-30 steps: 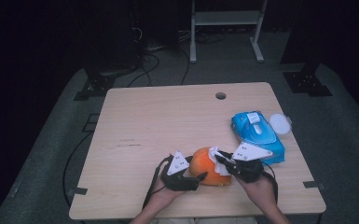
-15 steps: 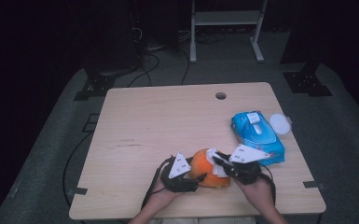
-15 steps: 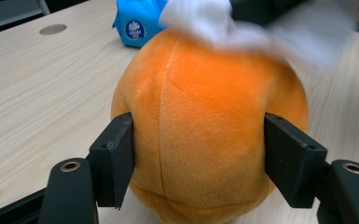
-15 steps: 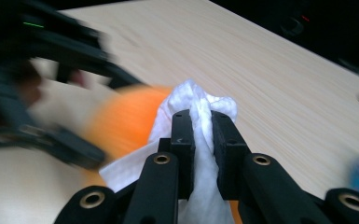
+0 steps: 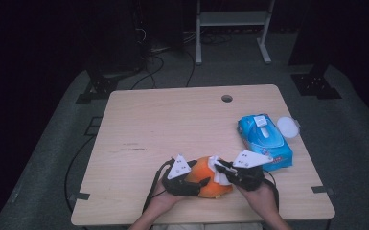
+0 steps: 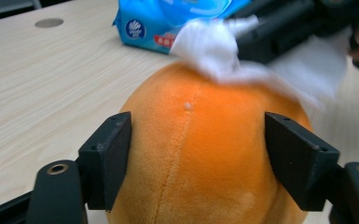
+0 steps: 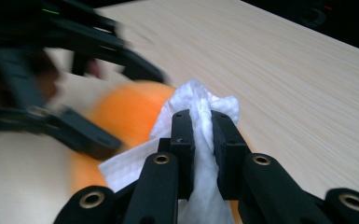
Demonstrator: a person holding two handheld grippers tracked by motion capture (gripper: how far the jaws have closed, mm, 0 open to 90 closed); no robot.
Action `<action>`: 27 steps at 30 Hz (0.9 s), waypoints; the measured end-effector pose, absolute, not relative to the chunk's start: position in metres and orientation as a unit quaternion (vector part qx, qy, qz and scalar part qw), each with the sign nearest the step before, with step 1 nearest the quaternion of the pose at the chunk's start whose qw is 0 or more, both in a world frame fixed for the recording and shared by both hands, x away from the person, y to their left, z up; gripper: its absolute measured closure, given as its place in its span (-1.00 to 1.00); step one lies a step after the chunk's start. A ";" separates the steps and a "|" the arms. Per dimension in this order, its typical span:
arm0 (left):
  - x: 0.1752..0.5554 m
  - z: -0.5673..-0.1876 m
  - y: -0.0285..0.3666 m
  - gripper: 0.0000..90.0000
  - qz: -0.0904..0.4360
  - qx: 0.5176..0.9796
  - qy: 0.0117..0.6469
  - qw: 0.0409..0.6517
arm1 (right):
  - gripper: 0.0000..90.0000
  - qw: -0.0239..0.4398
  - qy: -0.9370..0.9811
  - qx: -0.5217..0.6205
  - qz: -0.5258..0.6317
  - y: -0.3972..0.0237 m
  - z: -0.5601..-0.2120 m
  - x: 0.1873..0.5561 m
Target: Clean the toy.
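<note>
Resting near the table's (image 5: 172,124) front edge, the orange plush ball (image 6: 205,154) is clamped between the jaws of the left gripper (image 6: 200,158), which have just been widening a little around it. A white wipe (image 7: 205,116) is pinched tight by the right gripper (image 7: 201,123) and pressed on the ball's top. A blue wipes pack (image 5: 263,139) is seen just beside.

We see a blue pack of wipes (image 5: 264,141) lying on the right side of the wooden table (image 5: 172,124). A small white lid (image 5: 287,127) sits just beside it. The table has a round hole (image 5: 226,98) near its far edge.
</note>
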State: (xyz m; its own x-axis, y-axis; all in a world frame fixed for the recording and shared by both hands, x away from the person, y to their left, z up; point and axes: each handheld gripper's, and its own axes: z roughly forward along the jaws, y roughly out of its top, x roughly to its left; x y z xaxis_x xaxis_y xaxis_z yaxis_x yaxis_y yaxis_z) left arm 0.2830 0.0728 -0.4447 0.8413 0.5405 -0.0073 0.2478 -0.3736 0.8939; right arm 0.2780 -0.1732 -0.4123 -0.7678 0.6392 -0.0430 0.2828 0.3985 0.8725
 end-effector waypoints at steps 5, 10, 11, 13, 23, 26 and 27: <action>0.287 -0.447 0.079 -0.34 0.140 0.814 0.250 0.505 | 0.77 0.157 0.804 0.328 0.471 -0.199 -0.425 0.287; 0.292 -0.447 0.085 -0.31 0.136 0.816 0.258 0.499 | 0.76 0.145 0.806 0.284 0.499 -0.182 -0.419 0.274; 0.293 -0.447 0.087 -0.30 0.133 0.816 0.260 0.500 | 0.76 0.144 0.807 0.279 0.501 -0.181 -0.418 0.273; 0.293 -0.448 0.088 -0.29 0.130 0.814 0.261 0.502 | 0.76 0.145 0.806 0.278 0.501 -0.180 -0.418 0.274; 0.295 -0.449 0.087 -0.29 0.125 0.809 0.267 0.509 | 0.76 0.116 0.799 0.333 0.487 -0.204 -0.436 0.293; 0.299 -0.446 0.089 -0.57 0.105 0.799 0.269 0.528 | 0.76 0.123 0.800 0.318 0.494 -0.195 -0.431 0.287; 0.300 -0.445 0.090 -0.64 0.099 0.796 0.271 0.532 | 0.76 0.126 0.801 0.314 0.495 -0.193 -0.429 0.285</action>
